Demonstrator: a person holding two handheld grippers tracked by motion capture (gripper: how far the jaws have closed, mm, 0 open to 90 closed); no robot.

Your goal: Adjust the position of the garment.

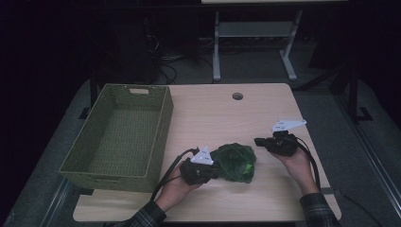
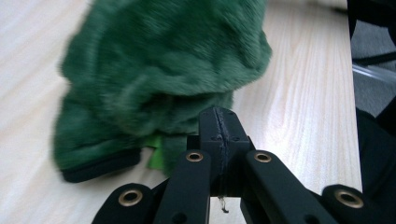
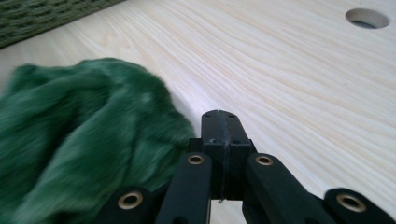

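A dark green fluffy plush (image 1: 235, 162) lies crumpled on the wooden table (image 1: 222, 113), near its front edge. My left gripper (image 1: 216, 170) is at the plush's left side. In the left gripper view its jaws (image 2: 218, 119) are shut flat together, with the tip against the plush (image 2: 159, 70), which has a black hem and a light green tag. My right gripper (image 1: 258, 141) hovers just right of the plush and points left. Its jaws (image 3: 219, 120) are shut with nothing between them, and the plush (image 3: 79, 149) lies beside them, apart from the tip.
A large green woven basket (image 1: 163, 127) stands on the left part of the table, its inside bare; its wall (image 3: 37, 18) shows far off. A round cable hole (image 1: 237, 96) sits at the table's back. Bare wood lies behind the plush.
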